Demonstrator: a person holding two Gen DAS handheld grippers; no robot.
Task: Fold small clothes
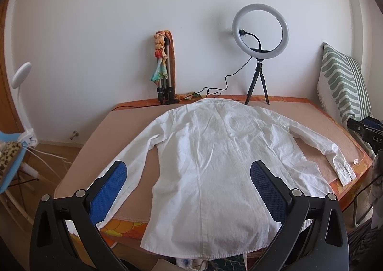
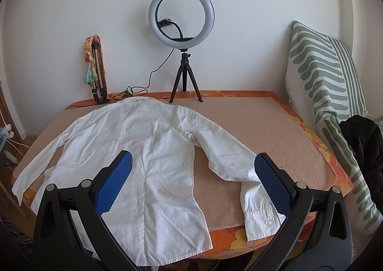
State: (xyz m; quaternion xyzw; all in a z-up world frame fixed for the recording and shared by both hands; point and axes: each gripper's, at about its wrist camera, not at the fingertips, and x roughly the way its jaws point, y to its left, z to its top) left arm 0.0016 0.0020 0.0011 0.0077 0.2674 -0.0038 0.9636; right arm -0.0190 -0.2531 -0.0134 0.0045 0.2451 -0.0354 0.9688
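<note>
White shirt (image 1: 215, 151) lies flat, back up, on the worktop (image 2: 275, 122), collar at the far wall end, hem hanging over the near edge toward me. Long axis runs straight away from both tongs. Left tongs (image 1: 189, 187) apart, empty, hovering over the lower body of the shirt. Right tongs (image 2: 194, 182) also apart, empty, off to the shirt's right side, with the right sleeve cuff (image 2: 258, 220) just under the right pad. So the right hand is nearer that sleeve; left sleeve (image 1: 134, 165) sits by the left pad. Fabric is thin, crinkled woven cotton by the look, limp, sleeves splayed out diagonally. I'd judge sleeves fold in first. Ring light (image 2: 181, 14) stands behind the collar, clear of it.
</note>
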